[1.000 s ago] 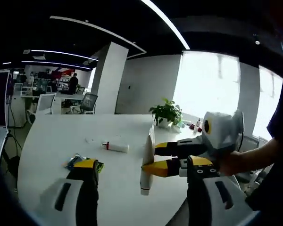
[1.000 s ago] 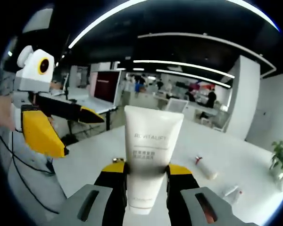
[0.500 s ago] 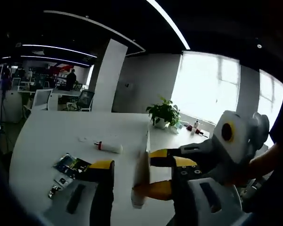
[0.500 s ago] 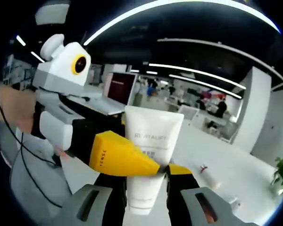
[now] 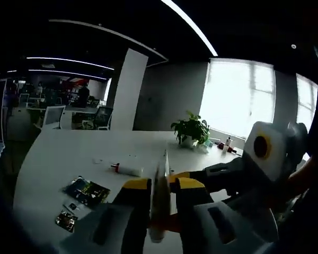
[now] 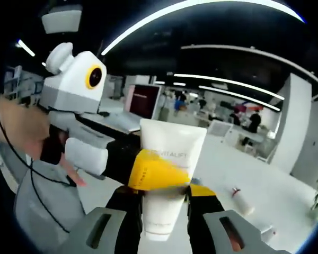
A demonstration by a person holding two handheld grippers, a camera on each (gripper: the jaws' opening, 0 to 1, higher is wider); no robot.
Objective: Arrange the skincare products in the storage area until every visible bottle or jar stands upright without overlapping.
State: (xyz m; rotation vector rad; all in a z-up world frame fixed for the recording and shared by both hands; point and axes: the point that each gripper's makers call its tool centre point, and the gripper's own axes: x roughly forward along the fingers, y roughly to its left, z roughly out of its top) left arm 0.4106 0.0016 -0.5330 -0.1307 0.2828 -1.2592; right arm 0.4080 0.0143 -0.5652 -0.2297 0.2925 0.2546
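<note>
Both claws clamp the white tube (image 6: pixel 167 185): the right claw (image 6: pixel 161 198) from 6 o'clock, the left claw (image 5: pixel 160 186) on its edge. Behind, a small bottle (image 5: pixel 128 170) lies on the white surface (image 5: pixel 58 159) at 10 o'clock.

The left gripper's yellow fingers (image 6: pixel 153 172) cover the lower print on the white tube (image 6: pixel 172 151).

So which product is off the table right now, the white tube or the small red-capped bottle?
The white tube: both the right gripper and left gripper clamp it in the air. The red-capped bottle lies on its side on the table.
</note>
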